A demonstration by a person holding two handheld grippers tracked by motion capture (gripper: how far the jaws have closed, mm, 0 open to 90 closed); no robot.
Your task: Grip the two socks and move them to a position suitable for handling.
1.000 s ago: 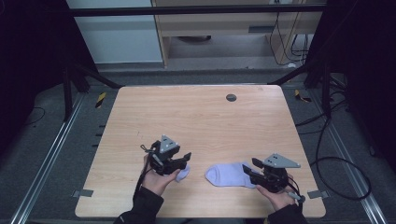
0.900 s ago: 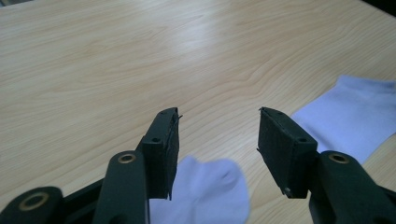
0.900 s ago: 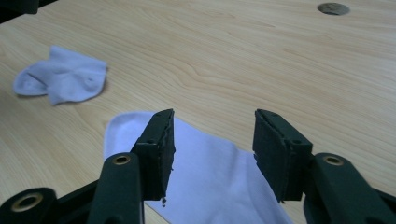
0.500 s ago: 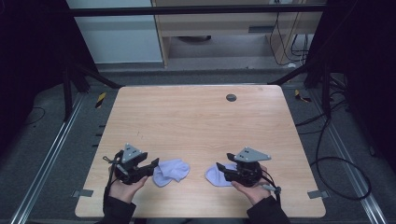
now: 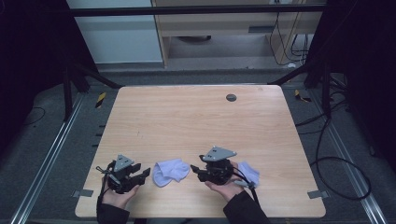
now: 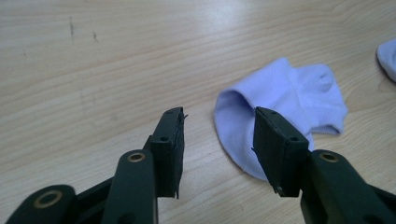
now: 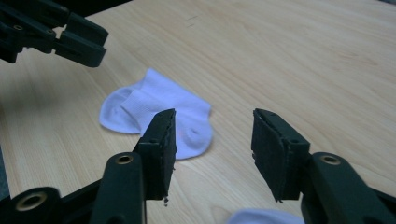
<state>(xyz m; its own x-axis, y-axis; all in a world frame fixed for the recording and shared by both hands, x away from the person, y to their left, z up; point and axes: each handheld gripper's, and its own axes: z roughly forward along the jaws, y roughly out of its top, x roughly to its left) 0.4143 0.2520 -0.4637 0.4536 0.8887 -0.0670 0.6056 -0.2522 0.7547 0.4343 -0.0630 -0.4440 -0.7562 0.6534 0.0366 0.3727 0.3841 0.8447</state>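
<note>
Hovering low over the pale wooden table, the left gripper has its two black jaws spread wide with nothing between them, and the small white folded ankle sock lies flat just ahead of them, its rounded edge right at the tip of one jaw. The right gripper is just as wide open and just as empty, pointing across at that same sock, which sits a little beyond its jaws. A second white sock lies behind this gripper, partly tucked under the person's hand.
</note>
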